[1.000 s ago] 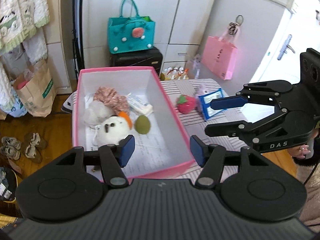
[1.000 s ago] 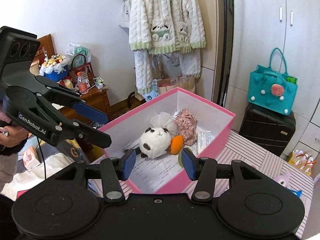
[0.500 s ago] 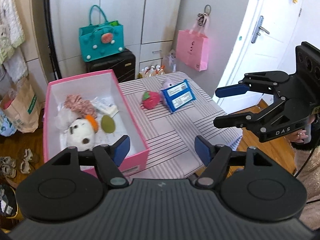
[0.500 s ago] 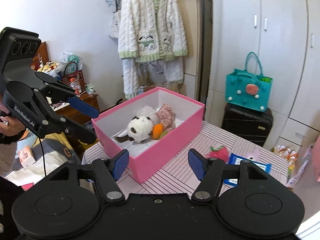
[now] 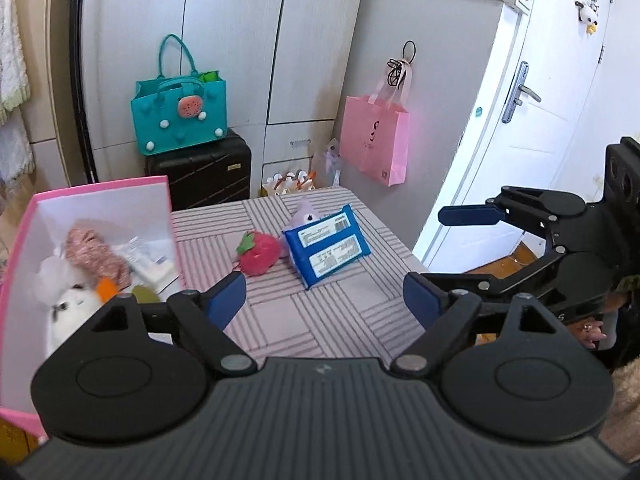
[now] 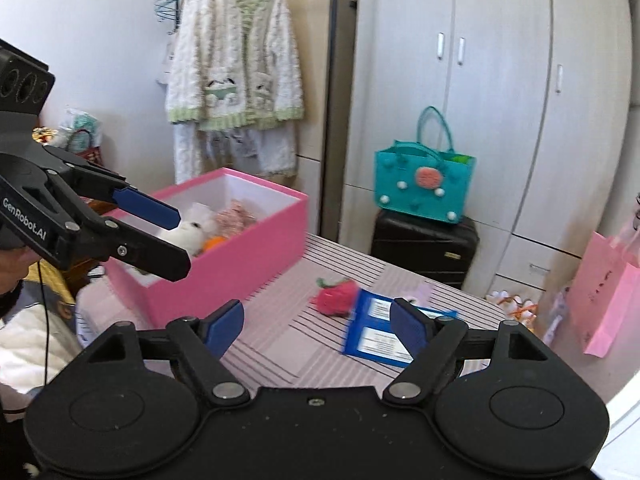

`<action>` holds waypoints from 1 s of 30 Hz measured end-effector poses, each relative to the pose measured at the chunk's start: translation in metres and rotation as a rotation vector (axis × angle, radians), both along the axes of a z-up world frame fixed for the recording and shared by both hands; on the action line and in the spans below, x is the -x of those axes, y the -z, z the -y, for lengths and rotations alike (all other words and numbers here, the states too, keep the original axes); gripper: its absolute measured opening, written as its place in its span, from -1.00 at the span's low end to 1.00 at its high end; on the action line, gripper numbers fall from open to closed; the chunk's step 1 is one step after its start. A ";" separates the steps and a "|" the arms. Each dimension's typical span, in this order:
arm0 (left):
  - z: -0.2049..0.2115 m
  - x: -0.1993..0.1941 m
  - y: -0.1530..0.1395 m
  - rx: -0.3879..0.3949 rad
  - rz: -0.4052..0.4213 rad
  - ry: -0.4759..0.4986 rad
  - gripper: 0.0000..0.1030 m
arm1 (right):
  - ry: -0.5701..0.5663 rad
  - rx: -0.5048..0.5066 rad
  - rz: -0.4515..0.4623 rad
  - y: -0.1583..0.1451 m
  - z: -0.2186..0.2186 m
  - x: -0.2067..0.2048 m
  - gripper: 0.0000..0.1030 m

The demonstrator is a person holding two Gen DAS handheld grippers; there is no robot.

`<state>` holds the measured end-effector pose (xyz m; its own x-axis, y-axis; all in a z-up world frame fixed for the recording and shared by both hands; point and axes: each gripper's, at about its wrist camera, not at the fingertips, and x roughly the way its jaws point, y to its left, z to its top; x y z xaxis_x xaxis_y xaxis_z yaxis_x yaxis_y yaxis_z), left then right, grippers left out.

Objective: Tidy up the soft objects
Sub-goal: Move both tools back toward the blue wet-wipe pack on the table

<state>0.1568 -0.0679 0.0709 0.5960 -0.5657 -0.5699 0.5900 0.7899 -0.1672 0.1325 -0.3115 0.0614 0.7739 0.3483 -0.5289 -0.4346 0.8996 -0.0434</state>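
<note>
A pink box [image 5: 24, 240] [image 6: 240, 264] stands on the left of a striped table [image 5: 320, 320] [image 6: 288, 340]. It holds a white plush [image 5: 68, 312] [image 6: 188, 234], a pink knitted item [image 5: 90, 252] and other soft things. On the table lie a red strawberry plush [image 5: 260, 258] [image 6: 334, 300], a blue wipes pack [image 5: 328, 246] [image 6: 380, 334] and a lilac toy [image 5: 306, 210] behind the pack. My left gripper [image 5: 324, 300] is open and empty above the table's near part. My right gripper [image 6: 318, 324] is open and empty, at the right in the left wrist view [image 5: 440, 256].
A teal bag [image 5: 180, 116] sits on a black suitcase [image 5: 200, 172] behind the table. A pink paper bag [image 5: 374, 140] hangs on the cabinet at the right. A white door [image 5: 540, 100] is far right. A cardigan [image 6: 236, 68] hangs at the left.
Both grippers have swung right, away from the pink box toward the table's middle, and pulled back. The strawberry plush and blue pack now lie ahead of them. Both stayed open.
</note>
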 end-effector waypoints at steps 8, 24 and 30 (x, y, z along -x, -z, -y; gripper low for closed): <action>0.037 -0.030 0.038 0.083 -0.008 -0.038 0.68 | 0.056 -0.034 0.048 0.046 0.050 -0.025 0.74; 0.077 -0.091 0.125 0.223 -0.160 -0.180 0.57 | 0.144 -0.077 -0.003 0.128 0.091 -0.092 0.74; 0.084 -0.108 0.148 0.197 -0.177 -0.208 0.19 | 0.161 -0.215 0.000 0.136 0.105 -0.114 0.73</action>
<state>0.2647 -0.1524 -0.0773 0.6114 -0.5524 -0.5666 0.3678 0.8324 -0.4146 0.2465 -0.4161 -0.0747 0.8285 0.3252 -0.4558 -0.2855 0.9456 0.1558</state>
